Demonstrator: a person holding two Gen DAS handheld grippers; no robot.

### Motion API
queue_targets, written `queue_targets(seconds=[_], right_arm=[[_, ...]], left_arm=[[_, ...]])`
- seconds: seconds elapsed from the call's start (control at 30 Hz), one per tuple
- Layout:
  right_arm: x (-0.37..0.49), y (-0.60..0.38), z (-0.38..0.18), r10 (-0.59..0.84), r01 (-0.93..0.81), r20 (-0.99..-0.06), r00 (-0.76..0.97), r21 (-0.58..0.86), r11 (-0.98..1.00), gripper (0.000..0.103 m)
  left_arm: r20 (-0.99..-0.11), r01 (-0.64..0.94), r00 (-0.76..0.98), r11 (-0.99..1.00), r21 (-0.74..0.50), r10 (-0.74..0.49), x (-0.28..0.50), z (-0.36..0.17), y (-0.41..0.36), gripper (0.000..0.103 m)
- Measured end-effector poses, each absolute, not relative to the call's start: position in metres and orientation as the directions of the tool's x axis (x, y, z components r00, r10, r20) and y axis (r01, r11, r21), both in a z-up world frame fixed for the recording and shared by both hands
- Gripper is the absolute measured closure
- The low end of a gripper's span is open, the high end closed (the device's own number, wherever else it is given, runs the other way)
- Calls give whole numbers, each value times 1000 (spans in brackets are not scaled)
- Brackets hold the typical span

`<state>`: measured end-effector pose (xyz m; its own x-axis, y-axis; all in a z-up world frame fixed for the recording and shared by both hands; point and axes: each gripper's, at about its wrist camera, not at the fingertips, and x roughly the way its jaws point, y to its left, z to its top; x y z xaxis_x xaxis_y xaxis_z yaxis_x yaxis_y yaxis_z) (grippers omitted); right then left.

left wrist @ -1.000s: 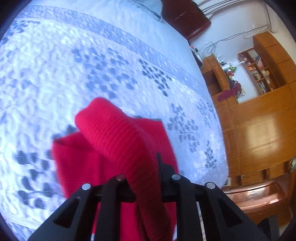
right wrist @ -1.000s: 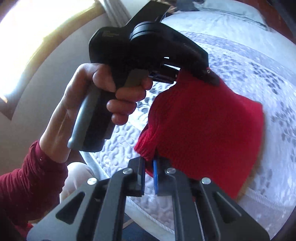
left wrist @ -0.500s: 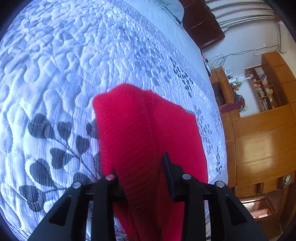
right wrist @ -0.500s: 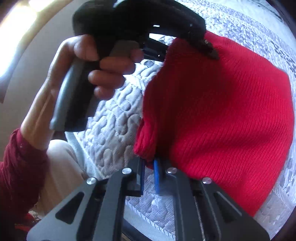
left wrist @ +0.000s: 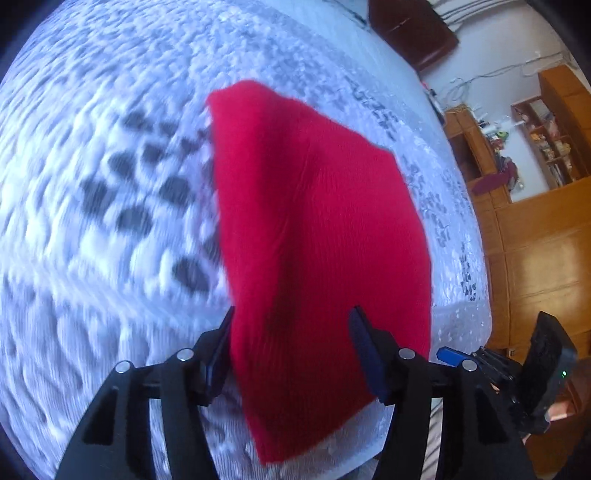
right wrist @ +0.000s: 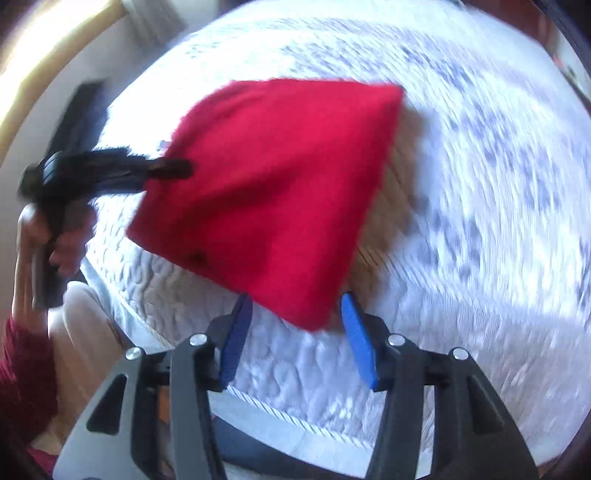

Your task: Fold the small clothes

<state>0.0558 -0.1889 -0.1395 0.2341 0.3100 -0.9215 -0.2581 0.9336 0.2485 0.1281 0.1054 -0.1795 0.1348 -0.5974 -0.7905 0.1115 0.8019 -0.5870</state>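
A red knit garment (left wrist: pixel 317 229) lies folded on the white quilted bed (left wrist: pixel 92 206); it also shows in the right wrist view (right wrist: pixel 266 184). My left gripper (left wrist: pixel 291 347) is open, its jaws apart on either side of the garment's near edge. My right gripper (right wrist: pixel 295 339) is open just short of the garment's near corner. The left gripper shows in the right wrist view (right wrist: pixel 110 173) at the garment's left edge. Both views are motion-blurred.
The bed's front edge (right wrist: pixel 295 417) runs just under my right gripper. Wooden cabinets and shelves (left wrist: pixel 535 221) stand to the right of the bed. A dark headboard (left wrist: pixel 413 29) is at the far end. The person's legs (right wrist: pixel 85 332) are at the bed's left edge.
Both grippers have opened and let go of the red garment, which now lies flat and folded on the bed. Both have drawn back a little from it.
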Motion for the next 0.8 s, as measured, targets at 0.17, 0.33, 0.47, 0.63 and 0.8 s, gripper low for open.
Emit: queue_targets(seconds=[0.17,0.33,0.47,0.63,0.8], right_arm=[[46,-166,-142,236,-387,-926,294,110,915,63],[46,-150,-151,194,-441,-929,316,37,897,60],[48,-146,-160,137,-461,-932,335,-35,886,59],[34,-160,-141,202,-479,-910,361,5,878,57],[34,-153,-136,277,-533,-901,333,62,844,57]], left_arm=[[-751,29,142,761,-648,-645,105,-186,115,42],[-729,-36,118,731,-682,-674,99,-188,115,43],[-709,-77,102,705,-705,-698,97,-190,108,44],[-729,-89,99,723,-685,-678,97,-187,98,44],[-738,-98,102,731,-675,-667,97,-183,90,44]])
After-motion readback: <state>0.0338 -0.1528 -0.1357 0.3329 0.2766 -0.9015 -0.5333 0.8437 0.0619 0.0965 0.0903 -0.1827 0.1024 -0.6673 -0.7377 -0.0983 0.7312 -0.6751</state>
